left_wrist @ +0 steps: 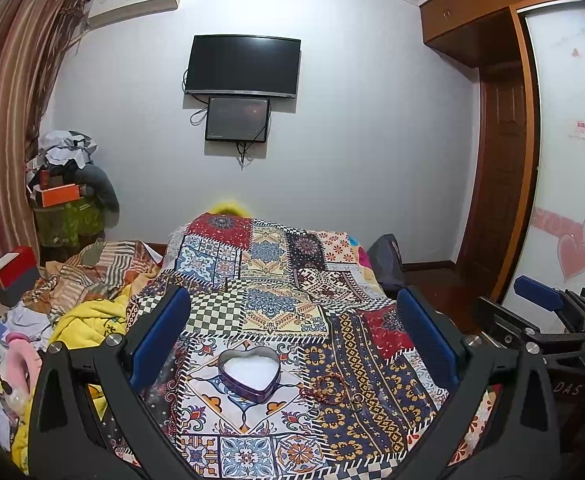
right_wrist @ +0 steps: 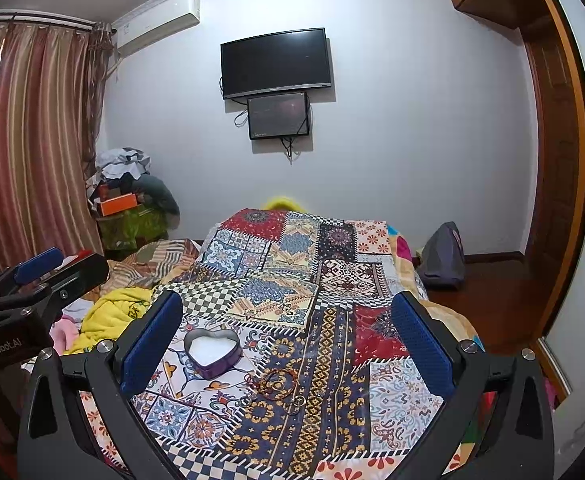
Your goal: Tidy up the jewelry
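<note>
A purple heart-shaped tin [left_wrist: 249, 376] with a white lining lies open on the patchwork bedspread [left_wrist: 276, 280]. Just right of it lie a red beaded bracelet [left_wrist: 329, 389] and some small metal rings [left_wrist: 355, 401]. My left gripper [left_wrist: 294, 344] hovers above the tin, open and holding nothing. In the right wrist view the tin [right_wrist: 212, 353] sits left of centre, the bracelet [right_wrist: 278, 385] and rings [right_wrist: 298, 401] lie between the fingers. My right gripper [right_wrist: 286, 346] is open and holds nothing.
Crumpled yellow and striped bedding [left_wrist: 88, 312] lies to the left of the spread. A cluttered pile with an orange box [left_wrist: 58, 196] stands by the curtain. A grey bag [right_wrist: 442, 256] sits on the floor at the right, near a wooden door [left_wrist: 500, 184].
</note>
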The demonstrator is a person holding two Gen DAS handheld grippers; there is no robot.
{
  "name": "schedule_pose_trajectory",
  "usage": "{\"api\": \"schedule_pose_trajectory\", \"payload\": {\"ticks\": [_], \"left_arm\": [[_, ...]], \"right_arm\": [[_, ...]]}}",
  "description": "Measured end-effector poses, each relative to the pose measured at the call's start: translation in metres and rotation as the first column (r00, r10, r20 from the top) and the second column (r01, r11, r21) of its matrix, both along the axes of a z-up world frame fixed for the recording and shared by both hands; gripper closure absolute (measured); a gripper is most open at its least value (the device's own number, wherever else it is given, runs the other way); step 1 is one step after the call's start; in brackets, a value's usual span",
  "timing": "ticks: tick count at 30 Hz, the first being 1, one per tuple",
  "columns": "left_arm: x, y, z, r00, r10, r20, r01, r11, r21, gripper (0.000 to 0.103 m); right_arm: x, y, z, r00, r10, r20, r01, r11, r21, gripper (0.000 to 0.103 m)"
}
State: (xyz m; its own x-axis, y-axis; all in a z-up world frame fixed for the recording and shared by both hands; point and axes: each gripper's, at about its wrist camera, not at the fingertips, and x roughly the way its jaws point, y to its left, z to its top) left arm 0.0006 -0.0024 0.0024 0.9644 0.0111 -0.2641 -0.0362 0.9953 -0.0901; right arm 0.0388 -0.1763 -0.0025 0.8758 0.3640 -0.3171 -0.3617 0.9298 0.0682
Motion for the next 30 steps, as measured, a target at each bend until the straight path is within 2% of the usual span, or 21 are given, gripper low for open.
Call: {"api": "schedule_pose_trajectory", "payload": {"ticks": [9,15,23,30], "left_arm": [[0.006,0.000,-0.005,1.000,-0.005,-0.013,0.005,1.000,0.000,0.000],[0.018,0.001,-0.012,0.999,-0.010,-0.039,0.010,1.000,0.002,0.000],[0.049,0.004,-0.038,0.990,0.012,-0.141,-0.013,1.000,-0.007,0.000],[0.075,0.005,-0.072,0.966,0.017,-0.256,-0.014,1.000,0.014,0.000]], "right_arm": [[0.006,-0.003,-0.007,1.000,-0.015,-0.014,0.015,1.000,-0.012,0.000],[0.016,-0.003,-0.020,0.998,-0.050,-0.041,0.048,0.997,-0.068,0.000],[0.033,-0.007,-0.046,0.990,-0.091,-0.108,0.075,0.987,-0.143,0.000],[0.055,-0.012,-0.079,0.971,-0.104,-0.216,0.060,0.978,-0.202,0.000]]}}
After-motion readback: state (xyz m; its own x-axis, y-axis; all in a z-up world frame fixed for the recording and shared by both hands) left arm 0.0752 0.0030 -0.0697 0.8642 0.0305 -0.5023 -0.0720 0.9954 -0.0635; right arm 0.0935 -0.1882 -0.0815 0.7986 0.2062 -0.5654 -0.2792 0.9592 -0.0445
